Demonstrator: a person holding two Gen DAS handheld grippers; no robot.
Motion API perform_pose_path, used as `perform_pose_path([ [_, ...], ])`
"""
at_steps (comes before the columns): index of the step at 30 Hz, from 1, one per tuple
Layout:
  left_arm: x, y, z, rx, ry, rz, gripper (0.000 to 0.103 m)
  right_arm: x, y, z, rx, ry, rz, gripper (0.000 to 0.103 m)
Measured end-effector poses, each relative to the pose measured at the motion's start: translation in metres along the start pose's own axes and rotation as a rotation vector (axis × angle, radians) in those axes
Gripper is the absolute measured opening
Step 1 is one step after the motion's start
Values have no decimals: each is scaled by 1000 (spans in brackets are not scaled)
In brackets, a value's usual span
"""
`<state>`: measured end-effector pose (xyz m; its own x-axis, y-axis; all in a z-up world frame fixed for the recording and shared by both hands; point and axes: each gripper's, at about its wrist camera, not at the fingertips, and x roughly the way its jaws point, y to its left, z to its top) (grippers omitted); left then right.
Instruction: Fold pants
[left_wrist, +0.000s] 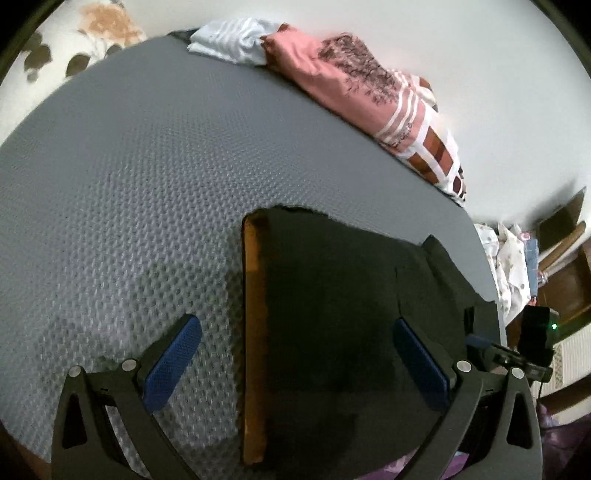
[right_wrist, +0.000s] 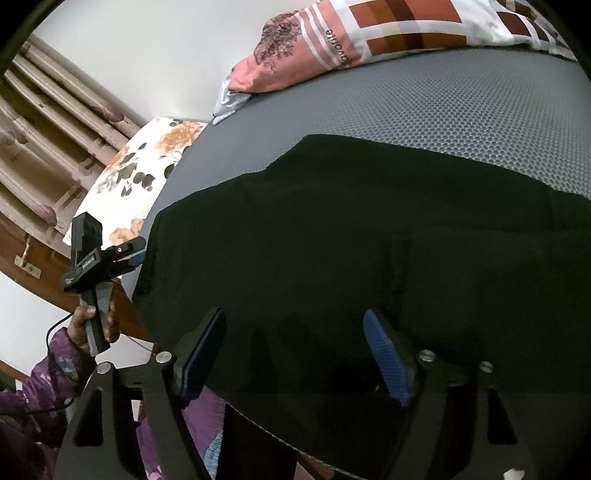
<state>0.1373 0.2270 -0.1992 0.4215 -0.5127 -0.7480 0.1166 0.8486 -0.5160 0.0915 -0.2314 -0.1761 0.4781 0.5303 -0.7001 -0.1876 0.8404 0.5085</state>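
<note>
the black fabric pants (left_wrist: 332, 317) lie flat on the grey honeycomb-textured mat (left_wrist: 147, 166), toward its near edge, with an orange-brown strip (left_wrist: 254, 332) running along one side in the left wrist view. spread smooth like this, they look ready for a fold, judging by the flat, squared-off shape.

the left gripper (left_wrist: 295, 363) hovers over the cloth with its blue-padded jaws wide apart, holding nothing; one pad sits over the mat, the other over the pants. the right gripper (right_wrist: 295, 354) is likewise spread wide and empty above the near edge of the pants, seemingly placed to take hold of that edge.

at the mat's far side rests a pink patterned folded cloth (right_wrist: 332, 40), out of the way; the word "favorite" can be read on it. a white floral pillow (right_wrist: 140, 166) lies beyond the mat's corner.
</note>
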Motion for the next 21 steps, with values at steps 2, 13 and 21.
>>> perform_pose_path([
  [2,4,-4,3,27,35,-19,102,1,1,-1,1,-1,5,80],
  [13,17,-5,17,82,188,-237,97,3,1,-1,11,-9,25,86],
  [21,22,-15,19,112,230,-244,91,5,3,-2,10,-11,29,94],
])
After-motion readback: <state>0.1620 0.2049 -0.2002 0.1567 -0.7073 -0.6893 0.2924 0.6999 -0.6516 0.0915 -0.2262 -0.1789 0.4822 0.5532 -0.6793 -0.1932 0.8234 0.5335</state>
